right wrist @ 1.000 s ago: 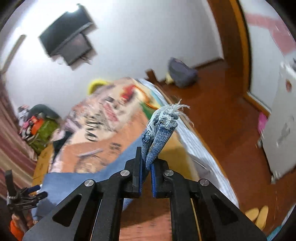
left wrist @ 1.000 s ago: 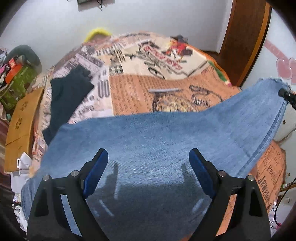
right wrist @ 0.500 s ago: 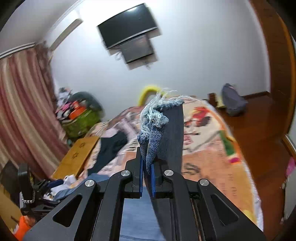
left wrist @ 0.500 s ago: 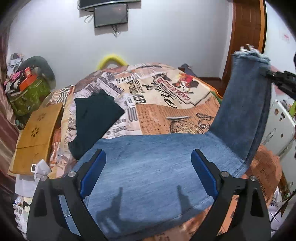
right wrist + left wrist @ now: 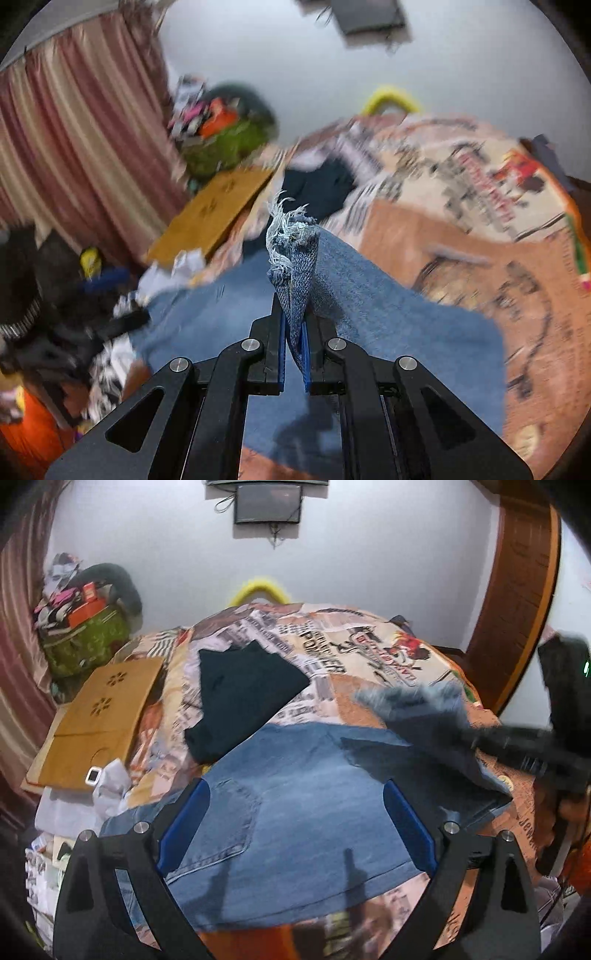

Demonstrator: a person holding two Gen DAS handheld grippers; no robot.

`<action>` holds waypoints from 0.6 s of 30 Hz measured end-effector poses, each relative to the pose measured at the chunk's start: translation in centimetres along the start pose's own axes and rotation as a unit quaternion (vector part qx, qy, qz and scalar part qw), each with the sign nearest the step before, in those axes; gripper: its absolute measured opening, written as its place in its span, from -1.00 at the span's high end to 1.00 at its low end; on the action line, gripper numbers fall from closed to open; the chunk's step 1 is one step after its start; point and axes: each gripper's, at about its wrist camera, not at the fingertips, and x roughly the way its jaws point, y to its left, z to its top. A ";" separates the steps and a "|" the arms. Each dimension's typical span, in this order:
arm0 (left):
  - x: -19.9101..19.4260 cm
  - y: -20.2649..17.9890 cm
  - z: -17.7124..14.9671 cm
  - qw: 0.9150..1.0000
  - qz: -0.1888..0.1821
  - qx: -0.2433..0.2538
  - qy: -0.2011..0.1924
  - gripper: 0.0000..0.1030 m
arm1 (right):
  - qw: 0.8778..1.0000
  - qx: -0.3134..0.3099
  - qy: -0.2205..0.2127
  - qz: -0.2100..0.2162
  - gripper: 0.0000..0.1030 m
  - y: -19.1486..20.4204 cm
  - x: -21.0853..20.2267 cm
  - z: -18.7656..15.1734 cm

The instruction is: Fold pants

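White wall and striped curtain [image 5: 74,122] are seen behind a bed [image 5: 369,653] w/ a newspaper-print cover; it is the bed that carries everything. At far left a wooden board [image 5: 99,716] is laid along the bed edge, w/ a green bag [image 5: 88,642] of clutter behind it. Next, a dark garment [image 5: 243,698] is spread on the cover, apart from the work and touched by neither claw.

Centre: the pants [image 5: 295,819], blue denim, are laid flat across the near part of the bed, seat and back pocket toward the left side. Left claw [image 5: 295,827] is held above the seat w/ jaws spread wide and nothing gripped; the denim is seen between and below the blue pads [image 5: 184,823], not pinched. Probably it is kept there to be ready to press or pin the waist end while the leg end is brought over.

Right: the frayed hem [image 5: 291,236] of the legs is clamped in the right claw [image 5: 293,354], jaws nearly shut on the doubled fabric. Hem is raised off the bed and carried toward the waist, so the leg fabric slopes down from the claw to the flat part. Judged: fold in half, approx. mid-way, hem not yet laid down. In the left view the right claw [image 5: 480,738] is blurred, coming in from the right over the denim.
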 end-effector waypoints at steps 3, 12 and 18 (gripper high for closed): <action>-0.1 0.9 -0.6 1.000 0.004 -0.009 0.007 -0.86 | 0.999 -0.012 0.046 0.006 0.87 0.6 2.3 -1.6; 0.6 1.1 -0.9 0.999 0.005 -0.019 0.025 -0.86 | 0.995 -0.025 0.095 0.035 0.54 1.9 2.1 -2.8; 1.5 -0.5 0.7 1.000 -0.007 -0.007 0.025 -0.86 | 0.997 -0.041 0.050 0.036 0.29 1.7 -1.2 -1.8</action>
